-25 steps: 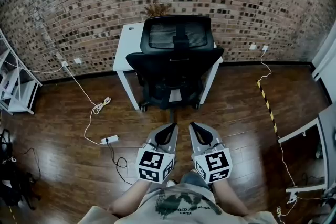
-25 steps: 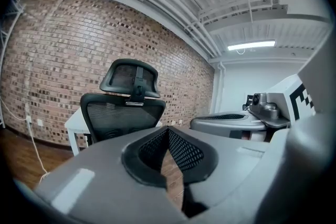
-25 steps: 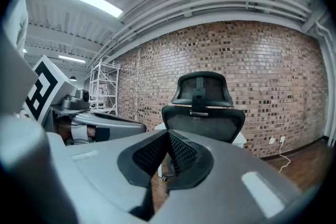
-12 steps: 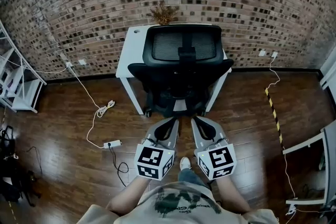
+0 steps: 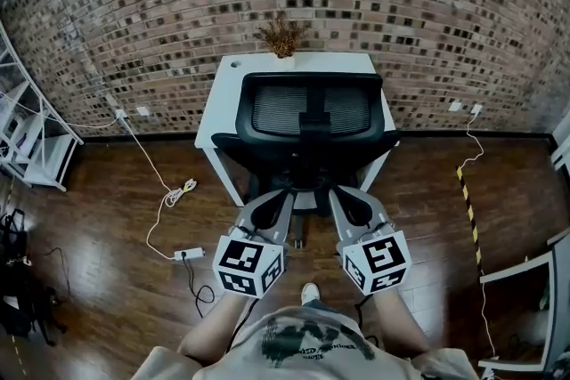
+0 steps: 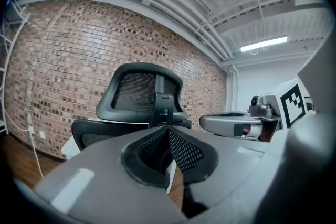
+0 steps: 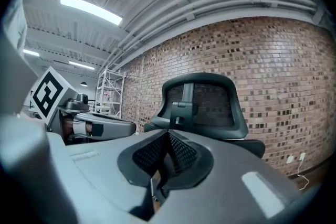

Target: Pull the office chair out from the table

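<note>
A black mesh-backed office chair (image 5: pixel 307 116) is pushed in under a small white table (image 5: pixel 224 93) against the brick wall. It fills the middle of the left gripper view (image 6: pixel 140 99) and of the right gripper view (image 7: pixel 207 105), back towards me. My left gripper (image 5: pixel 283 194) is shut and empty, its tip just short of the chair's lower back. Beside it my right gripper (image 5: pixel 342 194) is also shut and empty, equally close to the chair. Neither touches it.
A dried plant (image 5: pixel 283 36) stands on the table by the wall. A white cable and power strip (image 5: pixel 185 254) lie on the wood floor at the left. A white shelf rack (image 5: pixel 31 147) stands far left. Another white table's edge (image 5: pixel 525 267) shows at the right.
Both grippers have moved forward together towards the chair, which now looks nearer and larger. Their jaws stayed shut.
</note>
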Available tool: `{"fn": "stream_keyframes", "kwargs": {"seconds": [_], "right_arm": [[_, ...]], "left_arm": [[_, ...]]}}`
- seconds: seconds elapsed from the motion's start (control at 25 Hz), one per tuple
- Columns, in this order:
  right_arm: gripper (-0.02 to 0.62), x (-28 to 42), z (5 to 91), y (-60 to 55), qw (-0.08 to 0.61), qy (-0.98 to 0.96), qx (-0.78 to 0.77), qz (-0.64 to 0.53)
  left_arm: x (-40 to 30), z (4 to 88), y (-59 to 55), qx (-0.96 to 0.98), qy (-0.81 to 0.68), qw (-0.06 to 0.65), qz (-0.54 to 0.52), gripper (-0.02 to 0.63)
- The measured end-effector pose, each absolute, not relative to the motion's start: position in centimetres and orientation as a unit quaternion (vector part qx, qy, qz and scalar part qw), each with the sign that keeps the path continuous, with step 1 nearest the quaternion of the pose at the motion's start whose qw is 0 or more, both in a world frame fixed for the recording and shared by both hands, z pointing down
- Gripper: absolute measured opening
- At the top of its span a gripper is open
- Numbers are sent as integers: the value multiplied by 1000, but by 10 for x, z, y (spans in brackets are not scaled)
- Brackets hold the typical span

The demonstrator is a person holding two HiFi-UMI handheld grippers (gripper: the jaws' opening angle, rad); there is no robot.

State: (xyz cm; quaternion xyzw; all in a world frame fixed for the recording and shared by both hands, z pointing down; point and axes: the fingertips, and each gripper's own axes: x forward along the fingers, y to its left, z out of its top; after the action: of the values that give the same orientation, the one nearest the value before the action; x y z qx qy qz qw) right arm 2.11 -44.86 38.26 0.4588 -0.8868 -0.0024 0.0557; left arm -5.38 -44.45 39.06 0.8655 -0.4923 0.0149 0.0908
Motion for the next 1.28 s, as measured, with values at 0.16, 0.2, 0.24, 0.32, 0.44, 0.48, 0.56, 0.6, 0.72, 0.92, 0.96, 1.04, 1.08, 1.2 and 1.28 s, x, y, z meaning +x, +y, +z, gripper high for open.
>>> {"fn": "stream_keyframes", "kwargs": {"seconds": [0.16, 0.2, 0.24, 0.32, 0.44, 0.48, 0.56, 0.6, 0.72, 0.92, 0.96, 1.04, 1.08, 1.2, 1.28], "right_arm": [[0, 32, 369, -476, 47, -893, 448, 0], [0, 35, 366, -482, 44, -894, 446, 1], [0, 39, 362, -488, 39, -896, 443, 2], [2, 45, 357, -499, 29, -900, 435, 2], [93, 55, 347, -515, 20, -909, 417, 2], [97, 58, 342, -521, 17, -910, 413, 1], [97, 66, 336, -532, 17, -912, 410, -1], [105, 69, 335, -537, 19, -913, 407, -2], [155, 79, 334, -553, 28, -916, 401, -13], [179, 95, 326, -578, 29, -917, 397, -16], [193, 97, 325, -583, 30, -918, 394, -14], [198, 102, 325, -593, 33, -919, 393, -12], [209, 105, 324, -598, 33, -919, 392, -11], [263, 113, 322, -612, 26, -924, 382, 0], [264, 117, 324, -621, 24, -927, 373, 7]], "left_arm": [[-59, 380, -469, 869, -484, 108, -3, 43], [-63, 377, -475, 869, -483, 108, -8, 43], [-67, 373, -480, 870, -482, 105, -11, 46], [-75, 367, -490, 874, -475, 101, -18, 51], [-87, 355, -507, 883, -459, 99, -27, 75], [-93, 350, -514, 883, -459, 95, -28, 80], [-104, 342, -526, 882, -462, 87, -31, 100], [-110, 338, -532, 881, -465, 84, -33, 106], [-125, 333, -551, 877, -475, 70, -37, 132], [-141, 341, -579, 869, -491, 56, -5, 186], [-144, 343, -583, 869, -492, 56, 0, 195], [-152, 345, -591, 869, -492, 60, 3, 209], [-155, 345, -595, 870, -490, 62, 4, 218], [-162, 347, -608, 876, -478, 59, 12, 276], [-165, 351, -619, 882, -467, 61, 20, 295]]}}
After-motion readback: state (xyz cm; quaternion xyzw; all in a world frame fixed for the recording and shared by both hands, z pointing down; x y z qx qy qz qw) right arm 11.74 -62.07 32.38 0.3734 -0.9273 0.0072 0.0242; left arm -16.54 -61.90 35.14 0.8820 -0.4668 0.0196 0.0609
